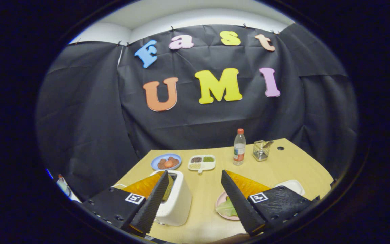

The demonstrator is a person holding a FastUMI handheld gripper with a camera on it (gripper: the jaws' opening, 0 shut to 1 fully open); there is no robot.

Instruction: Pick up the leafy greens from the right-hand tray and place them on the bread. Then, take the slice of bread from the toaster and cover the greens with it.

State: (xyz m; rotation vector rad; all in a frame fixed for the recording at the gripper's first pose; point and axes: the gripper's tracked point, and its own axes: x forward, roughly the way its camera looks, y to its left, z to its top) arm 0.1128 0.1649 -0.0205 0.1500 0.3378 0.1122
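Hovering spread wide over the desk (201, 189), the tongs (195, 200) grip nothing; leafy greens (227, 208) lie on the pink tray (219, 200) beside the right finger. Best descend squarely, pinching leaves gently.

Dim booth, soft overhead light, sharp center, strong fisheye edge bending.

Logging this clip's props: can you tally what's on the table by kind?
Dishes: 4, namely blue plate, divided tray, pink plate, white tray
Toaster: 1
Bottle: 1
Wire basket: 1
Leafy greens: 1
Total: 8
The gripper is open above the table, holding nothing.
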